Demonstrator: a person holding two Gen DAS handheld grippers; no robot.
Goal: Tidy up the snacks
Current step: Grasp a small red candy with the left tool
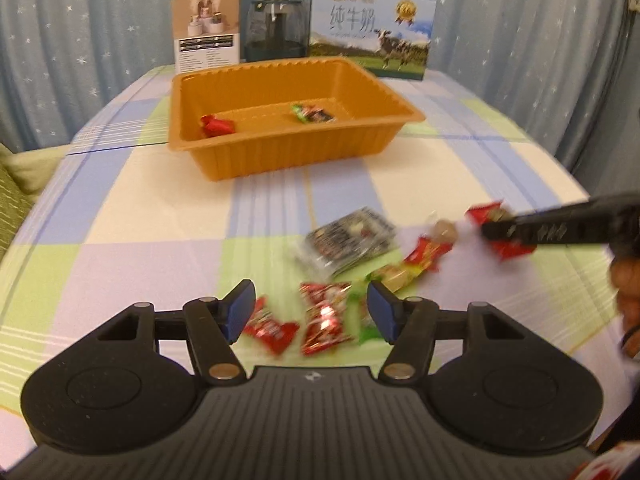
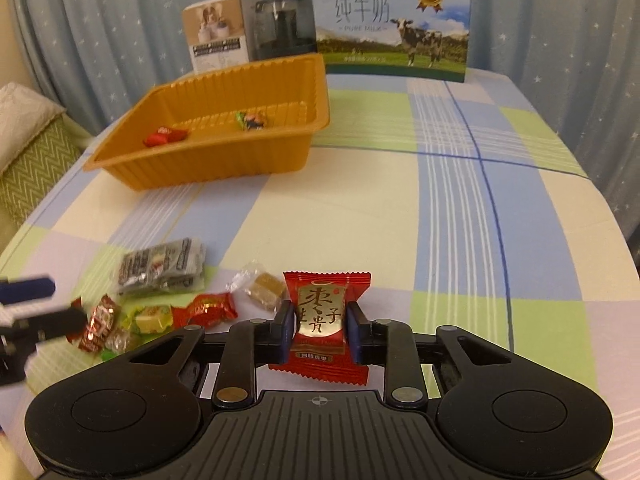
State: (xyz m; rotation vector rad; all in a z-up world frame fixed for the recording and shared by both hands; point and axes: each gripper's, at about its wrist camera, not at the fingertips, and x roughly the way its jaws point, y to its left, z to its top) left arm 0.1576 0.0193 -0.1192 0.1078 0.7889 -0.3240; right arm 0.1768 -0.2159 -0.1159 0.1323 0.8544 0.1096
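Note:
An orange tray (image 1: 280,152) (image 2: 208,164) stands on the checked tablecloth and holds a red candy (image 1: 216,125) and a green-black candy (image 1: 314,114). My right gripper (image 2: 318,330) is shut on a red packet with gold writing (image 2: 322,312); it also shows in the left wrist view (image 1: 494,232). My left gripper (image 1: 312,308) is open, low over several small wrapped candies; a red foil candy (image 1: 324,318) lies between its fingers. A grey-black packet (image 1: 348,240) (image 2: 162,266) and other candies (image 2: 208,308) lie in the loose pile.
A milk carton with a cow picture (image 1: 370,32) (image 2: 394,28), a dark glass jar (image 1: 276,28) and a small white box (image 1: 208,30) stand at the table's far edge behind the tray. Blue starred curtains hang behind. A green cushion (image 2: 32,152) lies at the left.

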